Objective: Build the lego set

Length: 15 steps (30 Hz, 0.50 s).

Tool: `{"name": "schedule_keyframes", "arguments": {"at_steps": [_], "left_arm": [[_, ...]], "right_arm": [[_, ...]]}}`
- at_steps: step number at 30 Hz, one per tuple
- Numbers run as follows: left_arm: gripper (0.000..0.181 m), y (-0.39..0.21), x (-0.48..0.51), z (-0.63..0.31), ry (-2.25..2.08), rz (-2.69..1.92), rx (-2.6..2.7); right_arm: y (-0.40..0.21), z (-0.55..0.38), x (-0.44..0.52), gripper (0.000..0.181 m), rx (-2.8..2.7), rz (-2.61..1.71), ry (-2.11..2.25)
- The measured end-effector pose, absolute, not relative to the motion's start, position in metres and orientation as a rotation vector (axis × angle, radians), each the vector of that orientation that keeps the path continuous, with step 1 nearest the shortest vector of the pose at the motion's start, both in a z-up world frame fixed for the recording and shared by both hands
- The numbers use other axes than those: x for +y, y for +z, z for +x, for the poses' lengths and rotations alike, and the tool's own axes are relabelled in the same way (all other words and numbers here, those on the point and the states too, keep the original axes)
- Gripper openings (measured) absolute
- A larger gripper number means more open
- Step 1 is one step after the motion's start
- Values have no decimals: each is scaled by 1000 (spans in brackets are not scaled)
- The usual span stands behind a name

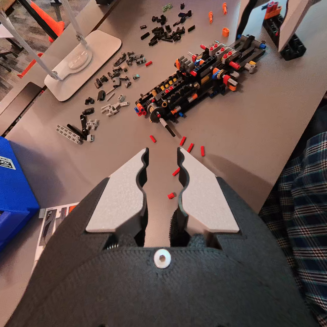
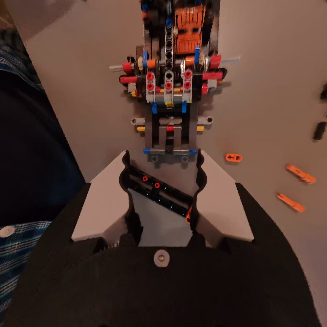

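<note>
1. Holding a black beam subassembly [image 2: 160, 193] crosswise between its fingers, the right hand-held gripper [image 2: 162, 155] faces the near end of the chassis build [image 2: 168, 88]; the beam carries two red pins and an orange piece at its right end, and it is pinched at both ends by the inner faces of the fingers.
2. The beam's long axis runs diagonally, upper left to lower right, whereas the chassis's long axis runs straight away from this hand-held gripper; its nearest cross-member lies just beyond the fingertips.
3. The left hand-held gripper [image 1: 162, 150] is spread and holds nothing, hovering over the surface [image 1: 230, 177] above scattered red pins [image 1: 190, 147].
4. From the left wrist view the chassis build [image 1: 200, 79] lies ahead and to the right, its long axis slanting away to the upper right, with a black axle pointing back toward the fingertips.
5. The right side is clearly nearer the chassis end, so I judge the coming move to be its job: squaring the beam to the frame first.
6. Loose grey and black parts [image 1: 113, 83] lie left of the build.
</note>
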<state>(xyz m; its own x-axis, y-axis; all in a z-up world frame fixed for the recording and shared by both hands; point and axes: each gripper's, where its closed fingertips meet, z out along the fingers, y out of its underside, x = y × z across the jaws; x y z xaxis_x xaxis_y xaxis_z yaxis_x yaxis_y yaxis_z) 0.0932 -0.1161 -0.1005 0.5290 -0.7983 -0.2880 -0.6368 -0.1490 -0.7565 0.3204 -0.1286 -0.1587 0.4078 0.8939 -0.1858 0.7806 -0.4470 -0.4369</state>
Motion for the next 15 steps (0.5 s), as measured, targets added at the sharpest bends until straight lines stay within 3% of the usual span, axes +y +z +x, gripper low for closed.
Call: {"name": "schedule_keyframes", "arguments": {"at_steps": [4,15], "left_arm": [[31,-107,-113,96,-243,-1869,1185],[30,-109,-109,92,-258,-1870,1159]], "right_arm": [[-160,312,-126,57,-1445,-2337,560],[-158,272,-125,57,-1399,-2301,564]]}}
